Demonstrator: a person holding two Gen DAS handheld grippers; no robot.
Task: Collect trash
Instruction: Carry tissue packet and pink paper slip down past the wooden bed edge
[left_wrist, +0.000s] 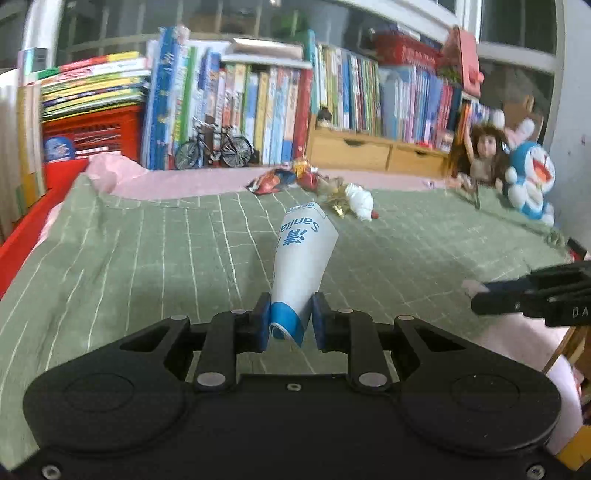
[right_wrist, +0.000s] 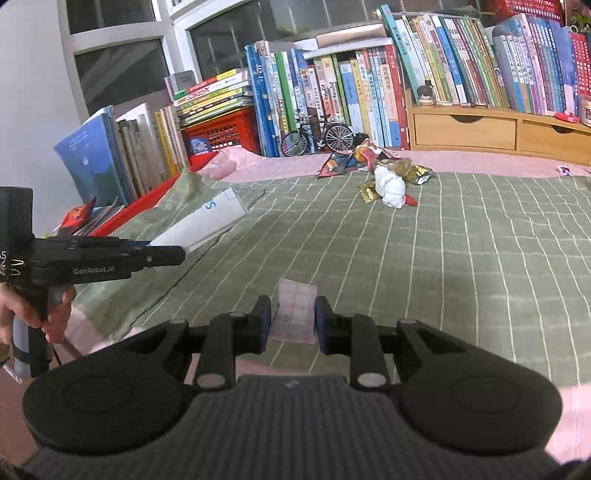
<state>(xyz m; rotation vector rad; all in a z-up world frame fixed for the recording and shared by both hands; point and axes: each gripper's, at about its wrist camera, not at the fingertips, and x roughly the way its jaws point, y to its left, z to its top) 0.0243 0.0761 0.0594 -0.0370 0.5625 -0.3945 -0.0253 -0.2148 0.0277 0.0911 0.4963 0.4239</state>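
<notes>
Closest in, the left gripper (left_wrist: 290, 317) had its blue pads pinched tight on the narrow end of a white-and-blue rolled paper wrapper (left_wrist: 304, 254), which jutted forward clear of the green checked cloth (left_wrist: 147, 251), likely so it could be carried off. The right gripper (right_wrist: 291, 319) was clamped just as firmly on a small pink gridded paper slip (right_wrist: 295, 310). More to collect: a heap of crumpled foil snack wrappers (right_wrist: 354, 157) and a white tissue wad (right_wrist: 391, 186) sat far back near the books.
</notes>
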